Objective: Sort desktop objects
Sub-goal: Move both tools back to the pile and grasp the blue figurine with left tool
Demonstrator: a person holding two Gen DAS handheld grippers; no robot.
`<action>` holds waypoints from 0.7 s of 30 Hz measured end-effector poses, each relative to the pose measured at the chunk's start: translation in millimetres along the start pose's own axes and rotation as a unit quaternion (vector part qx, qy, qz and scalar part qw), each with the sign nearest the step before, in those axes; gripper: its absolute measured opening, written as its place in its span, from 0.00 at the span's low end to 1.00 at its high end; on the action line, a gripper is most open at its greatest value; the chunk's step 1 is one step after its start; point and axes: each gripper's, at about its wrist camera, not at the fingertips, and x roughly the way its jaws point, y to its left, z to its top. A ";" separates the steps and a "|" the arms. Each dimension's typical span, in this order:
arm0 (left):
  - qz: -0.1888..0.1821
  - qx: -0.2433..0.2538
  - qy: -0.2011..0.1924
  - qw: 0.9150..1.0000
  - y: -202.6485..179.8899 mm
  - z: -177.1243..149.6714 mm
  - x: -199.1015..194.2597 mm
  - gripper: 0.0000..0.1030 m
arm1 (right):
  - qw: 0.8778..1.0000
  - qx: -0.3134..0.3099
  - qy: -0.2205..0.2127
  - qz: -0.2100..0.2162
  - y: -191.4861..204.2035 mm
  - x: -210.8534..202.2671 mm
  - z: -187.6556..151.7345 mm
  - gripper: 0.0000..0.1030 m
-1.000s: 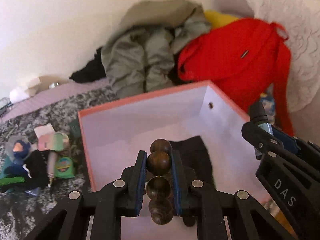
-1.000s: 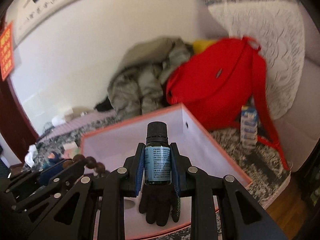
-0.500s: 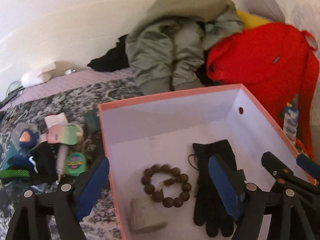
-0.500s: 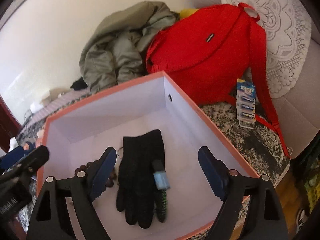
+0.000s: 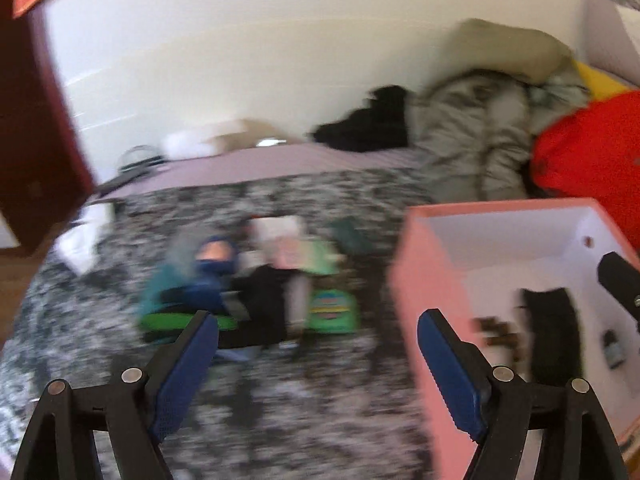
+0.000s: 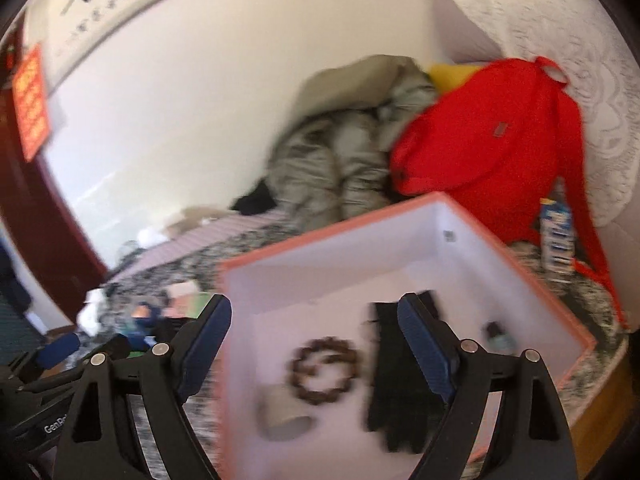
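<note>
Both pictures are blurred. The left gripper [image 5: 318, 334] stands wide and holds nothing; straight ahead of it, past the fingertips, lies a pile [image 5: 256, 292] of small things on the speckled cloth [image 5: 304, 412], too smeared to name one by one. The box [image 5: 416, 320], pink outside and white inside, is to the right of this gripper, its near corner just beside the right finger. The right gripper [image 6: 314, 322] is also wide and holds nothing, and it hangs over the near left part of the box [image 6: 328, 236]. Between its fingers and a little ahead, on the box floor, lies the bead bracelet [image 6: 324, 368], flat, as a ring. The black glove [image 6: 400, 376] lies partly under the right finger; its long axis runs from near to far, with the fingers toward the gripper and the cuff away. The small bottle [image 6: 498, 338] lies on its side to the right of the glove, cap pointing away and a little to the left. A grey roll [image 6: 280, 412] lies near the left finger, inside the box. Behind the box are a grey jacket [image 6: 344, 152] and a red bag [image 6: 488, 140].
</note>
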 end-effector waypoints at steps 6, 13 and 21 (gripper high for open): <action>0.079 -0.032 -0.001 0.996 97.5 -21.3 -0.8 0.83 | 0.998 -0.021 0.018 0.063 76.0 19.8 -20.8 0.85; 0.106 -0.092 -0.002 0.990 195.5 -56.6 26.7 0.83 | 0.988 -0.074 0.071 0.113 174.7 59.6 -59.1 0.84; 0.038 -0.096 0.015 0.995 192.2 -10.5 89.4 0.83 | 0.981 -0.141 0.127 0.045 209.3 153.4 -96.8 0.74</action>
